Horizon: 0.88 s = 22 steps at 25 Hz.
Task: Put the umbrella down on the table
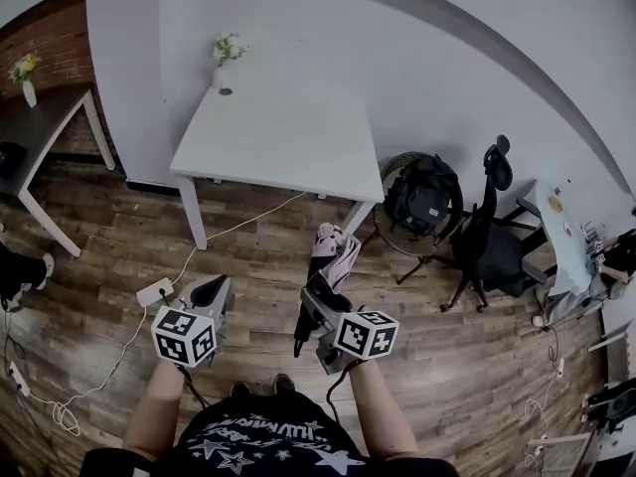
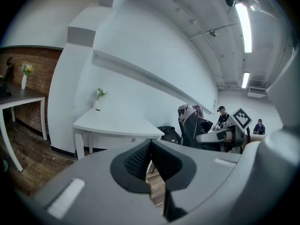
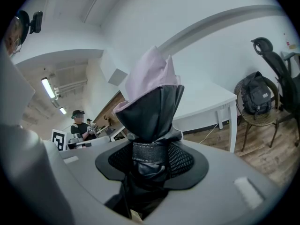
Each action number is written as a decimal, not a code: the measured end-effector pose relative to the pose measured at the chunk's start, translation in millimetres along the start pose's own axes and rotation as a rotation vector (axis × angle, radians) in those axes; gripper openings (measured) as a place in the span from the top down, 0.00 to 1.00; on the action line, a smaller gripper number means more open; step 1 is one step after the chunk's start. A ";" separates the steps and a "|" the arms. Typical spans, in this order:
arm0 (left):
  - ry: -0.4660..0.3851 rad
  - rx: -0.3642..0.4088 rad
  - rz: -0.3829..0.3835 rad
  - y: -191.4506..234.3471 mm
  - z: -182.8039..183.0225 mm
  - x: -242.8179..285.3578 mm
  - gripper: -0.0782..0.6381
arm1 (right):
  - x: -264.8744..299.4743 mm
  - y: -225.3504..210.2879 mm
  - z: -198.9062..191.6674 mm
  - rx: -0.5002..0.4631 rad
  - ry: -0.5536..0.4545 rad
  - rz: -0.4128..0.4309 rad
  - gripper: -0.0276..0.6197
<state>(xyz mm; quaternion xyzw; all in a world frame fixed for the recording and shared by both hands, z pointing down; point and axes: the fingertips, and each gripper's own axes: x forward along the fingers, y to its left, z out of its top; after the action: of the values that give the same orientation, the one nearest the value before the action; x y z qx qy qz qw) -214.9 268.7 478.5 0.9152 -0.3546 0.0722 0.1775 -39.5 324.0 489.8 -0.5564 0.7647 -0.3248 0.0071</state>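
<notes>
Umbrella (image 3: pixel 152 116) is folded, strapped and pinched around its middle by the right claw (image 3: pixel 151 159), poking up past the jaws. Left claw (image 2: pixel 150 161) beside it is pressed together on nothing. White table (image 1: pixel 278 137) sits well ahead of both, so I'd say nothing's done yet: walking it over and laying it down is all to come.

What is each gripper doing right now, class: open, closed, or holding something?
Left gripper: closed, nothing between its jaws.
Right gripper: closed on the folded umbrella.
</notes>
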 end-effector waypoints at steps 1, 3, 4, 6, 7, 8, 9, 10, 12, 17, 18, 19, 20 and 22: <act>0.000 0.003 -0.003 2.8 -0.6 -2.2 0.88 | 0.9 1.4 -1.4 0.001 -0.003 -0.003 0.63; -0.002 0.015 -0.010 8.5 -1.2 -5.3 0.88 | 1.5 2.9 -5.3 0.013 -0.012 -0.010 0.63; -0.002 0.023 -0.012 12.5 -1.1 -5.6 0.88 | 2.5 3.1 -6.9 0.022 -0.017 -0.014 0.63; 0.000 0.043 -0.009 21.9 1.0 -4.3 0.88 | 7.4 3.5 -7.4 0.040 -0.021 -0.025 0.63; 0.000 0.049 -0.006 25.8 3.1 -3.5 0.88 | 10.5 4.0 -5.9 0.045 -0.021 -0.028 0.63; -0.003 0.051 -0.005 28.4 5.7 -2.7 0.88 | 13.3 4.7 -3.5 0.045 -0.020 -0.029 0.63; -0.007 0.048 -0.005 30.0 8.3 -2.0 0.88 | 15.9 5.3 -0.3 0.041 -0.021 -0.028 0.63; -0.012 0.043 -0.005 31.4 10.4 -1.3 0.88 | 18.6 5.6 3.2 0.035 -0.022 -0.024 0.63; -0.014 0.033 0.000 35.5 12.0 1.5 0.88 | 26.1 4.2 10.2 0.029 -0.027 -0.012 0.63; 0.010 0.023 0.016 48.3 7.6 18.8 0.88 | 53.6 -15.7 22.7 0.060 -0.033 0.015 0.63; 0.016 0.026 0.020 50.9 7.5 24.8 0.88 | 59.5 -21.1 26.1 0.066 -0.031 0.019 0.63; 0.023 0.028 0.024 53.8 8.4 31.8 0.88 | 65.7 -26.6 30.3 0.071 -0.028 0.024 0.63; 0.028 0.029 0.028 56.7 9.8 39.8 0.88 | 71.8 -32.4 34.6 0.074 -0.024 0.029 0.63; 0.033 0.030 0.033 61.5 13.9 58.4 0.88 | 84.0 -45.7 44.1 0.075 -0.015 0.036 0.63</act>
<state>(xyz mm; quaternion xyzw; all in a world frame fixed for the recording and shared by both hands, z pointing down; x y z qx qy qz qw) -213.2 184.8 497.5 0.9105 -0.3655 0.0957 0.1682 -16.4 222.8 507.6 -0.5442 0.7618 -0.3491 0.0396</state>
